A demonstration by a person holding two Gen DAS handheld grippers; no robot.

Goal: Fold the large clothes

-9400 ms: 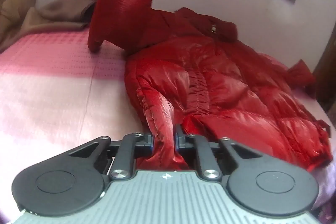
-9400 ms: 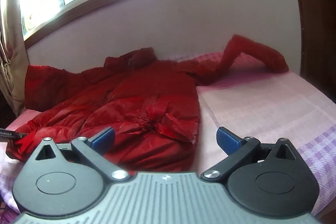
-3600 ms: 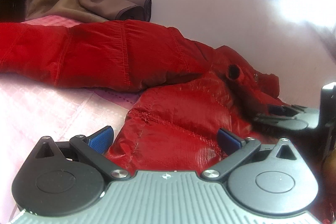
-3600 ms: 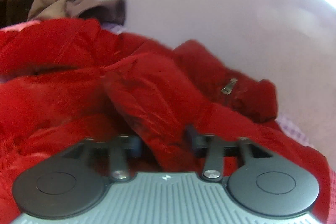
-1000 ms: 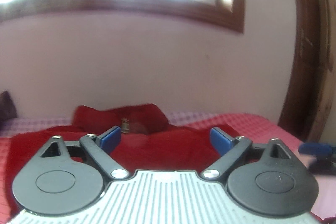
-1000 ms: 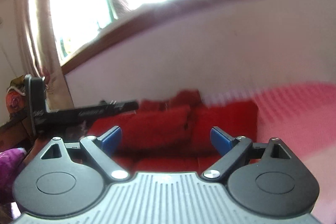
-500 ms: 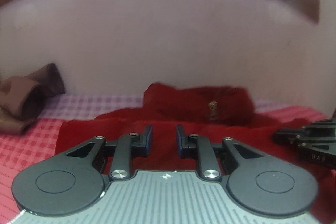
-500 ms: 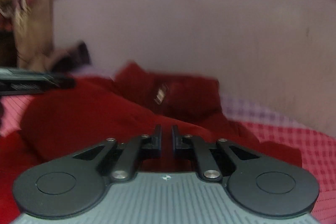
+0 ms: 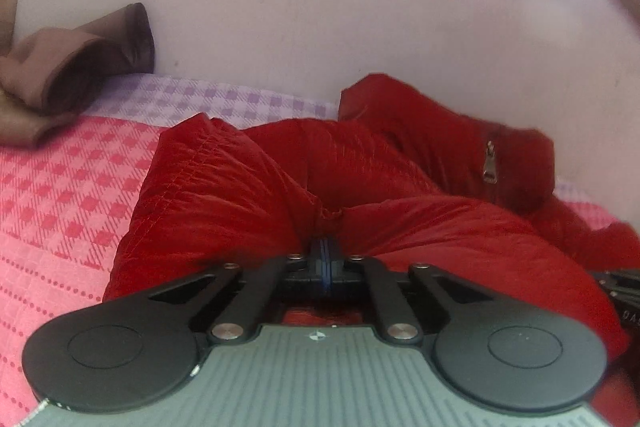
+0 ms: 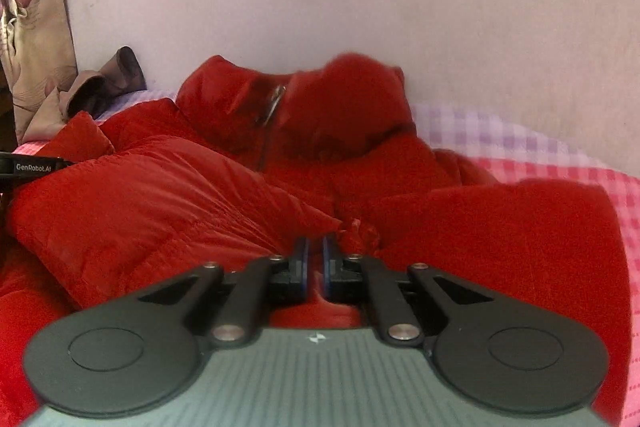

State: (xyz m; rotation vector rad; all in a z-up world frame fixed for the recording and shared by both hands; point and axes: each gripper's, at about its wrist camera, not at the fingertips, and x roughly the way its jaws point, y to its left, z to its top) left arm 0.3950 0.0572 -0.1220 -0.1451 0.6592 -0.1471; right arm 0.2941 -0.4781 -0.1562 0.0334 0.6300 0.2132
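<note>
A red puffer jacket [image 9: 248, 183] lies on the bed with both sleeves folded over its front; its collar and zipper pull [image 9: 489, 163] lie by the wall. My left gripper [image 9: 325, 247] is shut, its tips pressed into a fold of the jacket; the pads look closed together. In the right wrist view the jacket [image 10: 152, 211] fills the middle, collar [image 10: 288, 103] at the back. My right gripper [image 10: 315, 251] is shut on a thin fold of the red jacket. The left gripper's side [image 10: 28, 169] shows at the left edge.
The bed has a pink and lilac checked sheet [image 9: 68, 195]. A brown garment [image 9: 76, 67] lies at the back left against the white wall [image 9: 320, 7]. A curtain [image 10: 32, 27] hangs at the left. The right gripper's edge [image 9: 624, 291] shows at the right.
Both grippers have closed from wide open a second ago and dropped lower onto the jacket. The views have tilted down from the window to the bed.
</note>
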